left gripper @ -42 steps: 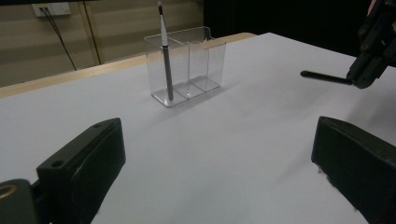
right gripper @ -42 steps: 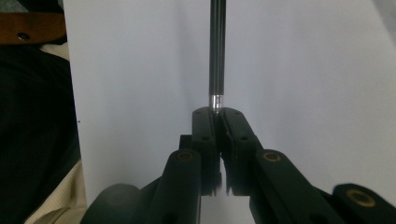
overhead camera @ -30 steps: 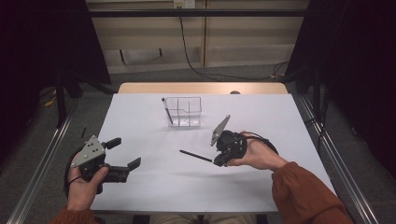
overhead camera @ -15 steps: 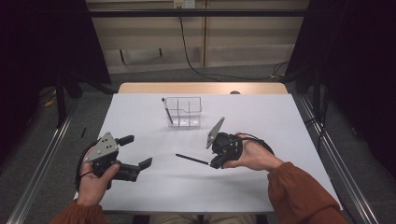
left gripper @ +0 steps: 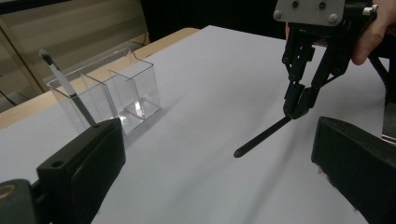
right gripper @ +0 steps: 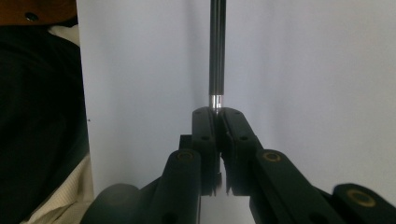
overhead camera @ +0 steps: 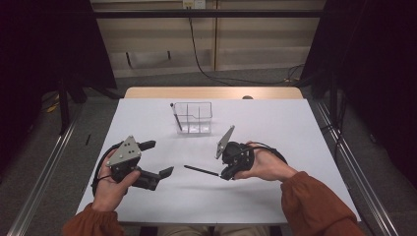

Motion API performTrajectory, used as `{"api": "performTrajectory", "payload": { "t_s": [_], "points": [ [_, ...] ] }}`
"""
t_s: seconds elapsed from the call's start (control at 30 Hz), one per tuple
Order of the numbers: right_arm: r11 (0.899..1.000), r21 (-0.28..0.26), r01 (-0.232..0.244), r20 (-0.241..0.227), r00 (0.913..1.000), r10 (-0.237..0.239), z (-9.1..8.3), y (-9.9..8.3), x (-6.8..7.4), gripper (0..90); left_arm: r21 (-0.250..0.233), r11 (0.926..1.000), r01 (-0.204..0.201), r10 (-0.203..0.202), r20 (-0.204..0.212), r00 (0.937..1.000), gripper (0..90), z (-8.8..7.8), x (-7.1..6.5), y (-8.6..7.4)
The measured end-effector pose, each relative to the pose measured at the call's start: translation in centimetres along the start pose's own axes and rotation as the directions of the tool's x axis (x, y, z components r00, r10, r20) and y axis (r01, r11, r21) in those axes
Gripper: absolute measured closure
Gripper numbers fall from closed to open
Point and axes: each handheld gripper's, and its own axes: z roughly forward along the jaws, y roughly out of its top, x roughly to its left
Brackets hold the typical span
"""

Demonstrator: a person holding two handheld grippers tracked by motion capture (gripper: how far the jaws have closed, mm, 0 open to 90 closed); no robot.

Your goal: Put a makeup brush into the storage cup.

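Pen (overhead camera: 201,170) stays pinched by its end in the right gripper (overhead camera: 225,174), low over the white table (overhead camera: 295,128); left gripper (overhead camera: 157,160), jaws spread, has slid closer, likely for a handover; clear organizer (overhead camera: 193,117) waits beyond

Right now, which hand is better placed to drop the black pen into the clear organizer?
Right. The right gripper is shut on the black pen; the left gripper is open, holding nothing, no nearer the clear organizer.
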Motion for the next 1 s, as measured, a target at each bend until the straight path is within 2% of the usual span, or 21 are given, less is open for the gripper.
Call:
{"api": "performTrajectory", "payload": {
  "t_s": [0.17,0.53,0.67,0.73,0.8,0.97,1.0],
  "points": [
    [1.0,-0.003,0.002,-0.001,1.0,-0.002,-0.1,0.0,0.0,84.2,0.012,0.9999,0.0,-0.001,0.02,0.9998,2.9,1.0,-0.2,0.3],
    [1.0,0.003,0.007,-0.011,0.9999,-0.007,0.2,0.2,0.1,84.2,0.045,0.9984,-0.034,0.031,0.065,0.9974,2.9,2.7,-0.3,2.1],
    [1.0,0.011,0.008,-0.012,0.9999,-0.008,0.3,0.2,0.1,84.2,0.065,0.9972,-0.037,0.031,0.087,0.9957,2.9,3.2,-0.6,2.1],
    [1.0,0.015,0.006,-0.011,0.9999,-0.006,0.2,0.2,0.2,84.2,0.093,0.9946,-0.046,0.036,0.101,0.9942,2.9,3.4,-0.8,2.0],
    [1.0,0.012,0.01,-0.013,0.9999,-0.01,0.2,0.2,0.1,84.2,0.114,0.9929,-0.034,0.021,0.111,0.9935,3.0,3.6,-0.8,1.9],
    [0.999,0.027,0.018,-0.018,0.9997,-0.018,0.3,0.3,0.2,84.2,0.15,0.9871,-0.057,0.038,0.124,0.9916,3.1,3.8,-0.8,2.0],
    [0.999,0.028,0.023,-0.021,0.9995,-0.022,0.3,0.3,0.1,84.2,0.166,0.9839,-0.065,0.043,0.134,0.99,3.4,3.9,-0.8,2.0]
  ]
}}
